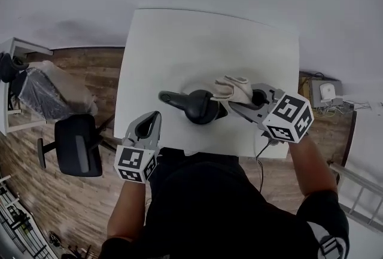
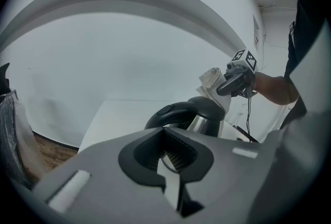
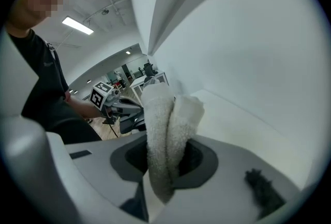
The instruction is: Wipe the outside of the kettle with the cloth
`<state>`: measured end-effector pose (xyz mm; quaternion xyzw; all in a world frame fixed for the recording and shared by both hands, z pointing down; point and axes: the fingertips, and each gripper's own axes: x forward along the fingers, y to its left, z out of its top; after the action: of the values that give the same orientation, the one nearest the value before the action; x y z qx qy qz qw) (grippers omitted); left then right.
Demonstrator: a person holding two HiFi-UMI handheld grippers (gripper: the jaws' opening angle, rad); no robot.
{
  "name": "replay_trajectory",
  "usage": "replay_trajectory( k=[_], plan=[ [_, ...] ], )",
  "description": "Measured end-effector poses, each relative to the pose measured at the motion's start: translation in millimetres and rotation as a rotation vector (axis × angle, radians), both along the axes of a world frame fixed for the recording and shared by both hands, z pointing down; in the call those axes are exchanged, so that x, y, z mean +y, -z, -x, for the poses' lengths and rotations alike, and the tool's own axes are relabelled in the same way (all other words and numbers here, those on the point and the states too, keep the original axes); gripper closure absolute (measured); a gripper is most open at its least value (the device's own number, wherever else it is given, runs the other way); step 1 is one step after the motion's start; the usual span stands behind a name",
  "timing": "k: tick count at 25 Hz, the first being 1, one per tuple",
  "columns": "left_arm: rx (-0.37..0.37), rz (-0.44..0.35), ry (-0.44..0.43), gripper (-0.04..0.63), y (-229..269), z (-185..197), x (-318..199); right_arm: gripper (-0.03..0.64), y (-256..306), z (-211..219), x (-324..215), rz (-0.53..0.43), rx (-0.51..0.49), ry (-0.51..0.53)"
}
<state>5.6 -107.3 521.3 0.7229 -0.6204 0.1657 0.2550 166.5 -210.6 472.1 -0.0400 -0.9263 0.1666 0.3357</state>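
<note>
Left tool [image 1: 154, 116] pressed together (empty); right tool [image 1: 234, 102] pinches cloth [image 1: 233, 88] at kettle [image 1: 199, 106]

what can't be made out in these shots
Left gripper view: base and lower body of the kettle, behind fingers of the left gripper.
Head view: whether the cloth touches the kettle; cloth and right gripper cover the spot.
Right gripper view: the clamped cloth blocks what lies straight ahead.

No readable words, brands or numbers anywhere. Only print: black-and-white square coded patterns on left gripper's white marker cube [image 1: 134, 163] and right gripper's white marker cube [image 1: 289, 117]; no letters, no digits.
</note>
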Motion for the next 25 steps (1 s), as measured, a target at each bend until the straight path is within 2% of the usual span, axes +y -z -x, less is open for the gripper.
replay_trajectory(
  k=[4, 9, 13, 15, 18, 22, 25],
  plan=[
    [-0.037, 0.015, -0.021, 0.588, -12, 5, -4, 0.520, -10, 1, -24, 0.121, -0.011, -0.010],
    [-0.036, 0.054, -0.068, 0.588, -30, -4, 5, 0.520, -70, 23, -67, 0.158, 0.129, 0.071],
    [0.008, 0.048, -0.068, 0.588, -39, -4, -1, 0.520, -157, 73, -77, 0.111, 0.336, 0.331],
    [0.021, 0.047, -0.071, 0.588, -42, -2, -4, 0.520, -184, 91, -70, 0.096, 0.448, 0.475],
    [0.040, 0.050, -0.071, 0.588, -48, 3, -4, 0.520, -206, 108, -51, 0.090, 0.576, 0.638],
    [0.060, 0.032, -0.064, 0.588, -46, 7, -8, 0.520, -206, 122, -29, 0.057, 0.665, 0.840],
    [0.071, 0.020, -0.059, 0.588, -45, 7, -8, 0.520, -196, 130, -21, 0.029, 0.683, 0.911]
  ],
)
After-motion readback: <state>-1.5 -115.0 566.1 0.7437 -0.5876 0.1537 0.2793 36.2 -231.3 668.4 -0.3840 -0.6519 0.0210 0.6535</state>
